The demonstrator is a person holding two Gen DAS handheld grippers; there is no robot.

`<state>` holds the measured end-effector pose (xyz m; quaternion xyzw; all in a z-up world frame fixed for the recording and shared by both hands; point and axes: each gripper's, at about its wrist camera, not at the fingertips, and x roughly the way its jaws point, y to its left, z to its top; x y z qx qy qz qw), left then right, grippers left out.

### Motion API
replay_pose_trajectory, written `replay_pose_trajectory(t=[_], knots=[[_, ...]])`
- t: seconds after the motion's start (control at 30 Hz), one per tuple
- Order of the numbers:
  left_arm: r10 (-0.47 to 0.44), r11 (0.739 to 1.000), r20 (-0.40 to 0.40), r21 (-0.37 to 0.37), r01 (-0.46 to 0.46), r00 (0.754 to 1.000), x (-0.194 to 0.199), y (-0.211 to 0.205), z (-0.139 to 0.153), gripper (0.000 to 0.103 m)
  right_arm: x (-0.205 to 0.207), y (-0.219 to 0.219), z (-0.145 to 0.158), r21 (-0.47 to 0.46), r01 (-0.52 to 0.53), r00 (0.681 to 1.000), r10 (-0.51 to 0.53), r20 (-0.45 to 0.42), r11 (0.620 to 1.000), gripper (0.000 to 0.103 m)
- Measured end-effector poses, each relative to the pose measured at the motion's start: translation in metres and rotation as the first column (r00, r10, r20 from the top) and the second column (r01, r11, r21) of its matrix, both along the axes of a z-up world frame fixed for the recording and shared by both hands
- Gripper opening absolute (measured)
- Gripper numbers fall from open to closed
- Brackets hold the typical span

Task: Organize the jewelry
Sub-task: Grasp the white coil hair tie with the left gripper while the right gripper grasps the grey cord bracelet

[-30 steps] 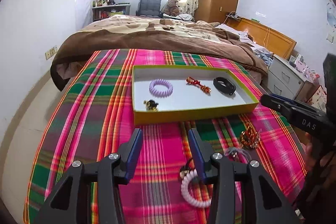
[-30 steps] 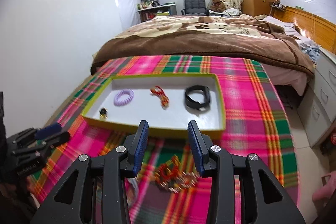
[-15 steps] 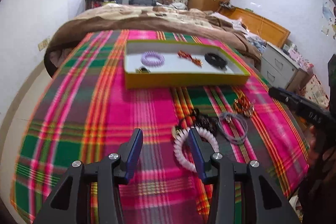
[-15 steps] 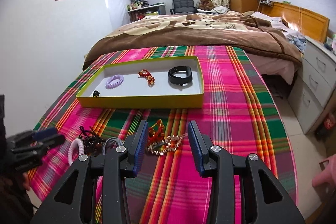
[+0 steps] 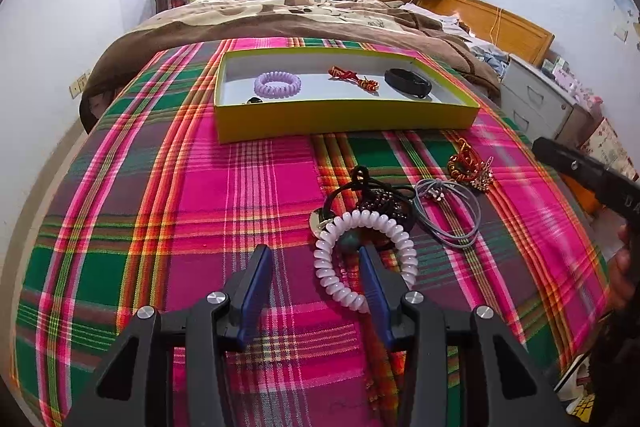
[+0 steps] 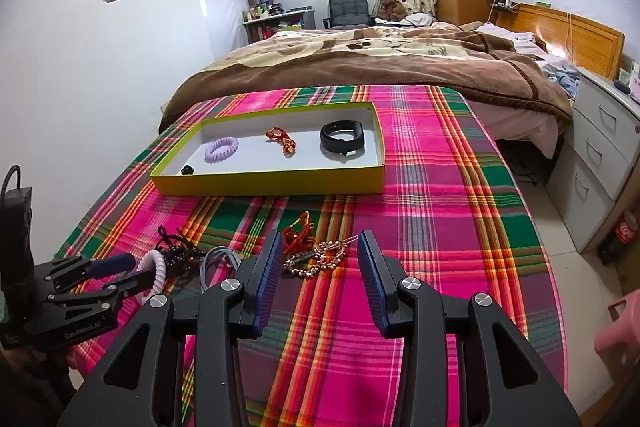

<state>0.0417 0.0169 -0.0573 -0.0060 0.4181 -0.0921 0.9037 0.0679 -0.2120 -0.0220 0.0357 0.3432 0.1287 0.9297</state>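
Observation:
A yellow tray (image 5: 344, 121) on the plaid cloth holds a purple coil bracelet (image 5: 277, 83), a red knot cord (image 5: 352, 77) and a black band (image 5: 408, 83). Loose jewelry lies in front of it: a white coil bracelet (image 5: 362, 259), dark beads (image 5: 382, 205), a grey cord (image 5: 448, 211) and a red-gold piece (image 5: 468, 167). My left gripper (image 5: 314, 259) is open; its right finger stands inside the white coil's ring. My right gripper (image 6: 318, 247) is open, just short of the red-gold chain (image 6: 316, 257). The left gripper also shows in the right wrist view (image 6: 120, 269).
The plaid-covered table (image 6: 440, 227) stands at the foot of a bed with a brown blanket (image 6: 380, 67). A grey drawer unit (image 6: 600, 155) is on the right. The tray also shows in the right wrist view (image 6: 272, 183).
Both grippers pulled back from the tray and dropped toward the loose jewelry. The left gripper's right finger now sits inside the white coil bracelet.

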Motion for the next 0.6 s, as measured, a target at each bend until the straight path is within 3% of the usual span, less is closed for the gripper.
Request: replay_pose_trajectory(t=[0.13, 0.2, 0.27, 0.6], knots=[[-0.012, 0.998, 0.018, 0.063, 0.011, 1.0, -0.003, -0.007, -0.001, 0.039, -0.002, 0.001, 0.002, -0.001, -0.001, 1.0, 0.001, 0.007, 1.0, 0.04], [-0.007, 0.997, 0.019, 0.071, 0.006, 1.0, -0.002, -0.006, -0.001, 0.022, -0.003, 0.001, 0.002, 0.0, -0.003, 1.0, 0.003, 0.007, 1.0, 0.04], [0.005, 0.996, 0.021, 0.092, -0.007, 1.0, -0.002, -0.004, -0.001, 0.013, -0.003, 0.002, 0.001, -0.003, -0.001, 1.0, 0.001, 0.003, 1.0, 0.04], [0.026, 0.997, 0.033, 0.07, -0.028, 0.999, -0.006, 0.009, 0.003, 0.009, -0.005, 0.009, -0.001, -0.01, -0.017, 1.0, 0.016, -0.008, 1.0, 0.04]])
